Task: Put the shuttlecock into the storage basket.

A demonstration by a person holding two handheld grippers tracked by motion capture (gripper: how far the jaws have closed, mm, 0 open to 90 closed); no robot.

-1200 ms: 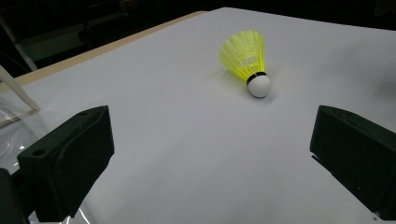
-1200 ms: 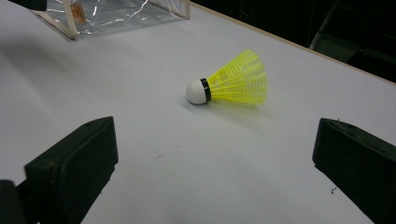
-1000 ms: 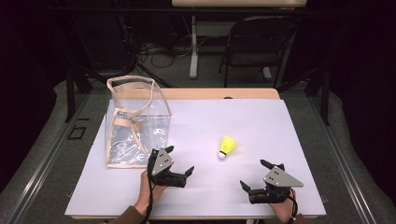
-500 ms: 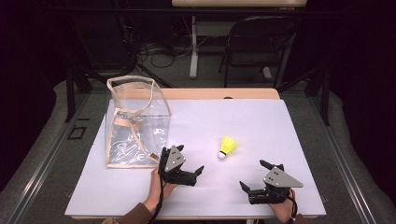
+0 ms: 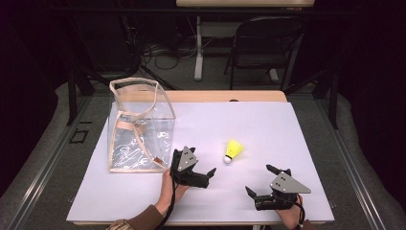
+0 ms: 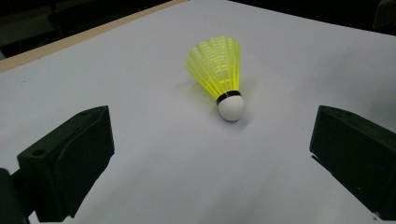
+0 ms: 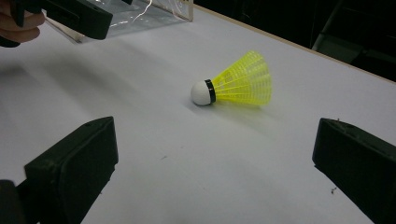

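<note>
A yellow shuttlecock (image 5: 233, 151) with a white cork tip lies on its side on the white table top (image 5: 287, 129). My left gripper (image 5: 203, 161) is open, just left of it, and holds nothing. In the left gripper view the shuttlecock (image 6: 219, 74) lies ahead between the wide-apart jaws, cork toward the camera. My right gripper (image 5: 258, 179) stands open near the front edge, right of and nearer than the shuttlecock. In the right gripper view the shuttlecock (image 7: 238, 84) lies ahead with its cork to the left, and the left gripper (image 7: 70, 14) shows at the top left.
A clear plastic bag (image 5: 139, 127) with tan trim stands upright and open-topped at the table's left, close behind the left gripper. A corner of the bag (image 7: 154, 9) appears in the right gripper view. A folding chair (image 5: 263, 45) and cables lie beyond the table.
The left gripper has moved right, away from the bag's front and closer to the shuttlecock. The right gripper and the shuttlecock have stayed where they were.
</note>
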